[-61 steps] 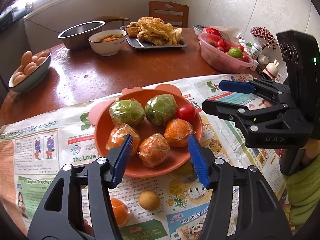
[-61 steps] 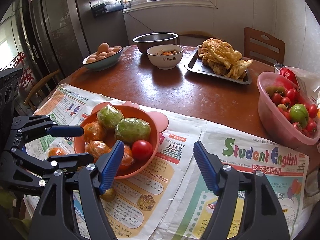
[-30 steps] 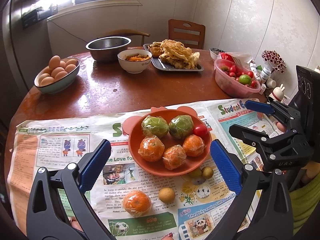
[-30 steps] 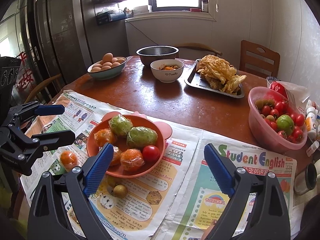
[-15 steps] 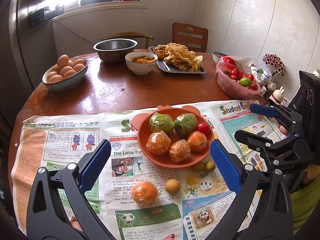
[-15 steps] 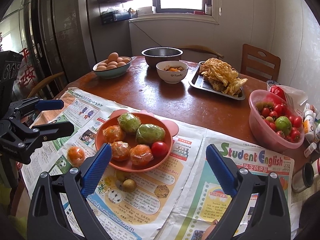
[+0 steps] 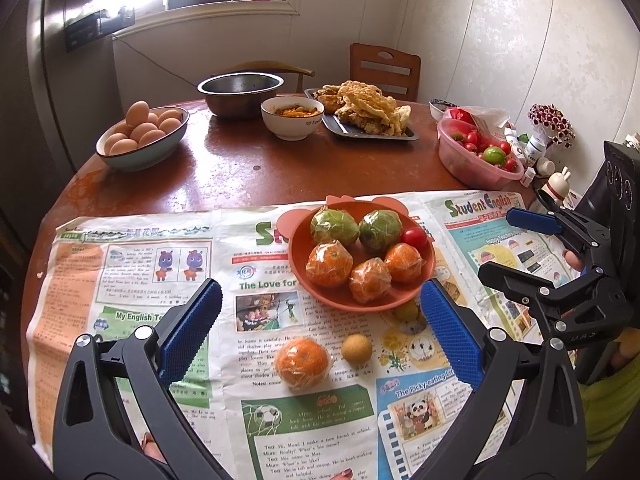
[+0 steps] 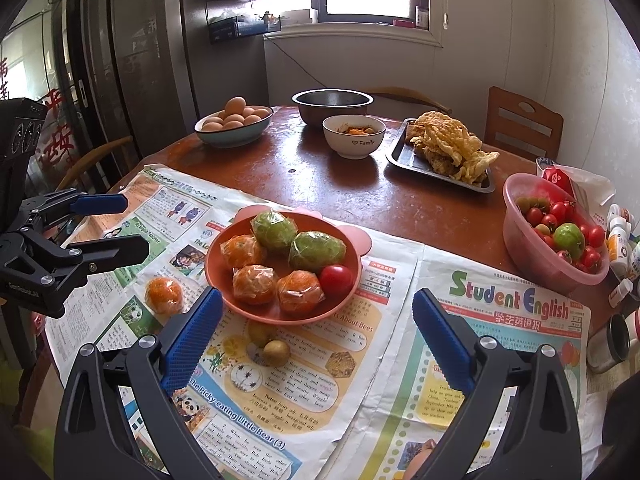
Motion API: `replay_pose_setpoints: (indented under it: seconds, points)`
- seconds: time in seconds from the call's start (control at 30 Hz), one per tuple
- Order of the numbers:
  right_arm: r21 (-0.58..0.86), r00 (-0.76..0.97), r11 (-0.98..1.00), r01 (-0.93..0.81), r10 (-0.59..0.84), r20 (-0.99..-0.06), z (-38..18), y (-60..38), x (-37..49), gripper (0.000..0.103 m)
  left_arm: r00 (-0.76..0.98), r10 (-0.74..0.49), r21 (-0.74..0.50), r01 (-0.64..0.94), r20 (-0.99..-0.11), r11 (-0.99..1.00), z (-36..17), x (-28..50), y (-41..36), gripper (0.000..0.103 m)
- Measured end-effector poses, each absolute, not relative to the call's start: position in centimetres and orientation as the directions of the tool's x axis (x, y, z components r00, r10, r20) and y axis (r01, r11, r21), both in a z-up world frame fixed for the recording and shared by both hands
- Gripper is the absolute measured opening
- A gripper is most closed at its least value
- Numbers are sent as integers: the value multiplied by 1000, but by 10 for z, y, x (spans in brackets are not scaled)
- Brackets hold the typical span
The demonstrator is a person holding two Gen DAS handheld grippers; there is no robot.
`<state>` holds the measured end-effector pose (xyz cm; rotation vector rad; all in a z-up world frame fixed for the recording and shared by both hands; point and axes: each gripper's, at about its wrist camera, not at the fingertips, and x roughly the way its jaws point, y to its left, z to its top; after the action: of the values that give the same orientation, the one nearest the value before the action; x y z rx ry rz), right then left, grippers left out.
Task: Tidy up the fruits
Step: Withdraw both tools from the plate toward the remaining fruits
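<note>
Your left gripper (image 7: 318, 334) and right gripper (image 8: 312, 338) both hang wide open, holding nothing, above the newspaper-covered table (image 7: 248, 184). The round orange plastic plate (image 7: 304, 276) carries six wrapped or bare fruits; one film-wrapped orange (image 7: 302, 362) lies on the newspaper just beside it.

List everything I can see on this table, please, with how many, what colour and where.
plate: 1, orange, on newspaper
wrapped oranges: 3, orange, in plate
wrapped green fruits: 2, green, plate's far side
tomato: 1, red, in plate
loose orange: 1, orange, on newspaper before plate
small fruits: 2, yellow-brown, beside plate's near rim
newspaper: printed sheets, near half of table
egg bowl: 1, pale, far left
metal bowl: 1, steel, far
pink tub: 1, holds tomatoes
left gripper: 1, blue pads, open
right gripper: 1, blue pads, open
</note>
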<state>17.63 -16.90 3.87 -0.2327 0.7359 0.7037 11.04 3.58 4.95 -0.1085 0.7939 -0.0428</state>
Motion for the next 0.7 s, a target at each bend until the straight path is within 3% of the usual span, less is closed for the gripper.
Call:
replay_pose_setpoints:
  seconds: [0.7]
  points:
    - [36,451,742,-670,445,-774,-18,-152,159,96,616,-65,-103,-26,-785,994,-10,83,44,93]
